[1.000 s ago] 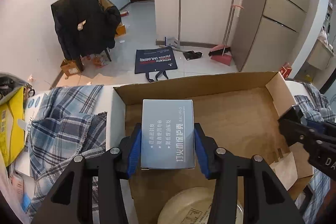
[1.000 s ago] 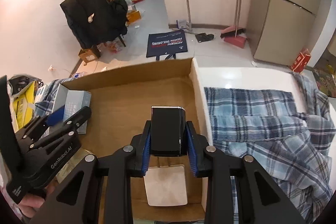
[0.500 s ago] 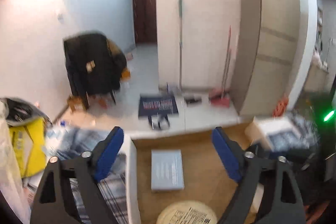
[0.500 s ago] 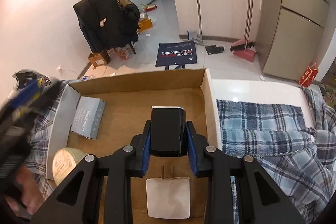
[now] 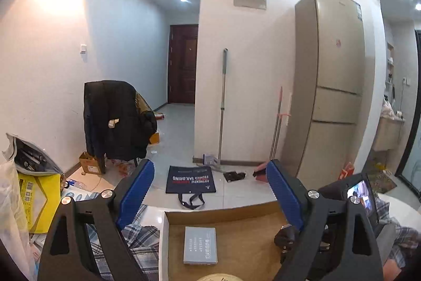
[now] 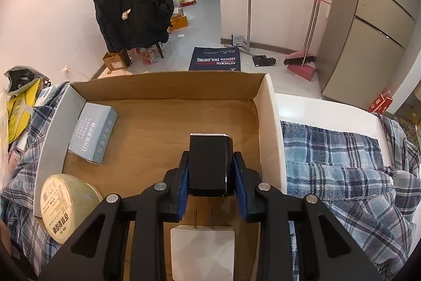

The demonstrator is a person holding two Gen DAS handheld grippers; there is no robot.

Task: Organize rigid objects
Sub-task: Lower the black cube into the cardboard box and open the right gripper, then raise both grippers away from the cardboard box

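1. Now the step in hand looks like setting down the black charger block [image 6: 210, 165], which the right gripper [image 6: 210, 175] has clamped between its blue pads above the floor of the cardboard box [image 6: 168, 86].
2. To do it well, lower the block until its base meets the cardboard before letting go; it is squat and hard, so it should stand or lie steady.
3. Aim for the bare cardboard at 12 o'clock from the gripper. The white plug adapter [image 6: 202, 249] lies at 6 o'clock with its two prongs pointing toward the block, so keep clear of them.
4. The grey-blue carton [image 6: 92, 132] lies flat at 10 o'clock, near the box's left wall, and the round yellowish tin [image 6: 65, 207] sits at 8 o'clock against that wall; both are well apart from the drop spot.
5. The left gripper [image 5: 210, 196] hangs above the box with its jaws wide apart and nothing between them; the carton [image 5: 200, 245] lies below it at 6 o'clock.
6. The box rests on a white table [image 6: 315, 109] partly covered by a blue plaid cloth [image 6: 342, 157] at 3 o'clock.
7. Beyond, a tiled floor carries a navy tote bag [image 6: 215, 59] at 12 o'clock, a chair draped with a black coat [image 6: 131, 12] at 11 o'clock, and a pink broom with dustpan [image 6: 302, 62] beside tall beige cabinets at 1 o'clock.
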